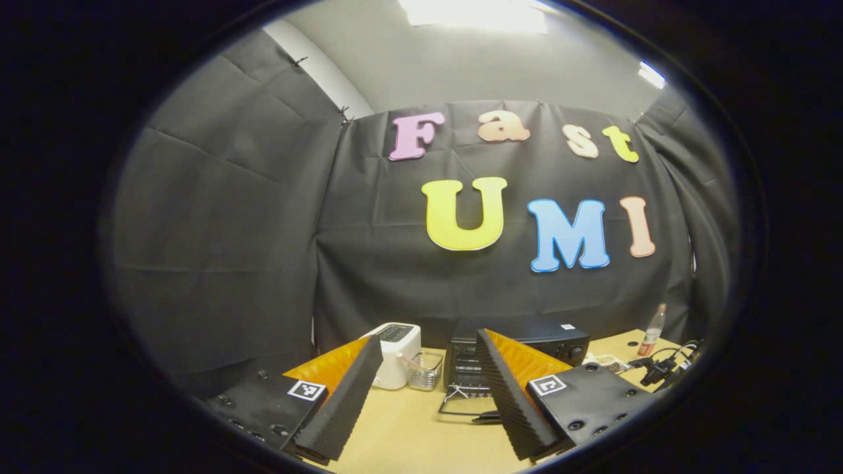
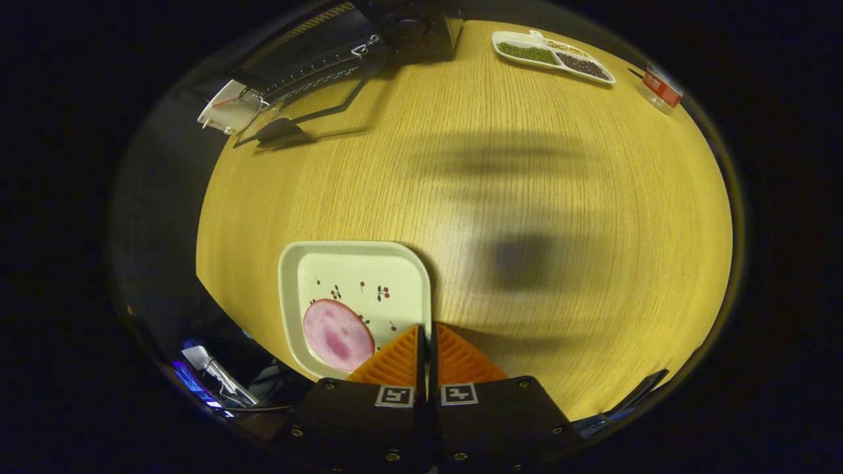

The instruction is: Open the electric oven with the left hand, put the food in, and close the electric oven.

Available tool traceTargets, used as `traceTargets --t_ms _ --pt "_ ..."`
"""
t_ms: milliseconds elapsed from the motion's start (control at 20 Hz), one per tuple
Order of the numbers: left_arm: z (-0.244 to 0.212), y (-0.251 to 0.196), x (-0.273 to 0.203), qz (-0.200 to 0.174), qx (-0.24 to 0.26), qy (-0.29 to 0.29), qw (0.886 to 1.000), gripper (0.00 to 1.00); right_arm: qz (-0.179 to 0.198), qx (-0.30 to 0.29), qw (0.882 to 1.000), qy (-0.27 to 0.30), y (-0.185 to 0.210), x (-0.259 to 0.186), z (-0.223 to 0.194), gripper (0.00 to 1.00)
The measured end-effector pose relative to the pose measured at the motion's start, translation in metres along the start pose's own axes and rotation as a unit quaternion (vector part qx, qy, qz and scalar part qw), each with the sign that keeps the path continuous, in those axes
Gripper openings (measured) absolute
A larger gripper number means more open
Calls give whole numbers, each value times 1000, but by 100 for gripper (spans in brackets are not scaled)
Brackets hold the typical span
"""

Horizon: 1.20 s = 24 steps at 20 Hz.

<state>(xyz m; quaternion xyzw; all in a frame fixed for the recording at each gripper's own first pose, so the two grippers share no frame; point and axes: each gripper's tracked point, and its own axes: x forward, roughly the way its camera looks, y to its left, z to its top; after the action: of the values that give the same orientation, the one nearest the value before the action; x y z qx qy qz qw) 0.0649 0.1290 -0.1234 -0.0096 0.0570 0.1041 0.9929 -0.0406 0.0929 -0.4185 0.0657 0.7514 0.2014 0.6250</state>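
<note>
The black electric oven (image 1: 527, 342) stands at the back of the wooden table with its door (image 1: 461, 403) folded down open. My left gripper (image 1: 428, 337) hangs open in front of it, a little way off, holding nothing. In the right gripper view the oven (image 2: 395, 29) and its lowered door (image 2: 316, 92) sit far off at the top left. A pale square plate (image 2: 355, 276) with a cherry pattern carries a round pink slice of ham (image 2: 337, 334). My right gripper (image 2: 425, 332) is shut on the plate's right rim, and the plate's near corner juts past the table edge.
A white toaster (image 1: 395, 352) and a clear container (image 1: 425, 370) stand left of the oven. A divided dish of beans (image 2: 553, 56) and a small bottle (image 2: 658, 85) lie to its right, with cables (image 1: 662, 368) near the table's right edge. Bare wood (image 2: 527, 197) spreads between plate and oven.
</note>
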Motion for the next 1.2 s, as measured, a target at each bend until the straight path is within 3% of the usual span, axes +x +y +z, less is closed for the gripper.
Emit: traceTargets --t_ms 200,400,550,800,1000,1200 --pt "1 3 0 2 2 3 1000 100 85 48 995 2 8 -1 -6 1" --pt "5 -1 1 -1 5 1 1000 100 142 80 987 -10 11 -7 -3 1" --pt "6 -7 1 -5 8 0 1000 100 139 80 987 -16 9 -6 -2 1" --pt "5 -19 2 -12 13 0 1000 100 81 15 997 12 11 3 -9 7" --pt "2 -21 4 -13 14 4 1000 100 55 15 998 34 7 3 -7 5" --pt "6 -15 6 -7 15 0 1000 100 93 15 995 24 11 6 -7 0"
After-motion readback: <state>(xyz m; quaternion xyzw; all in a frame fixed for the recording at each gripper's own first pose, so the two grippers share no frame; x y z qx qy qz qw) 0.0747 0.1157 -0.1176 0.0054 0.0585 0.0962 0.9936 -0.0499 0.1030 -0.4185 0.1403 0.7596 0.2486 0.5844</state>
